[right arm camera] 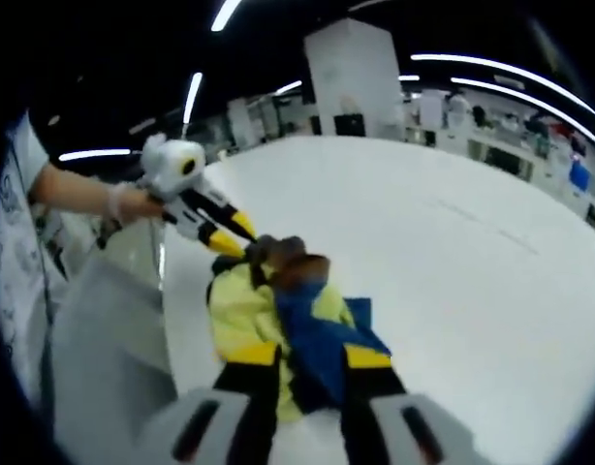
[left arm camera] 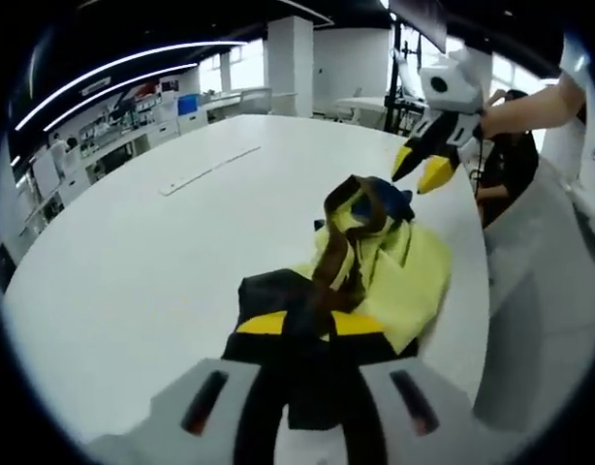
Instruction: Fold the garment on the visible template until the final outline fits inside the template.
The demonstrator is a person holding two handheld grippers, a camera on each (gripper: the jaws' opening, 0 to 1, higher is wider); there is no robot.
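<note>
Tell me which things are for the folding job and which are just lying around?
For the job:
garment
left gripper
right gripper
white table

Just lying around:
flat white strip on the table
shelves in the background

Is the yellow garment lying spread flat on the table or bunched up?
Bunched up. The garment sits crumpled in folds near the table edge, gathered between the left gripper and right gripper.
</note>
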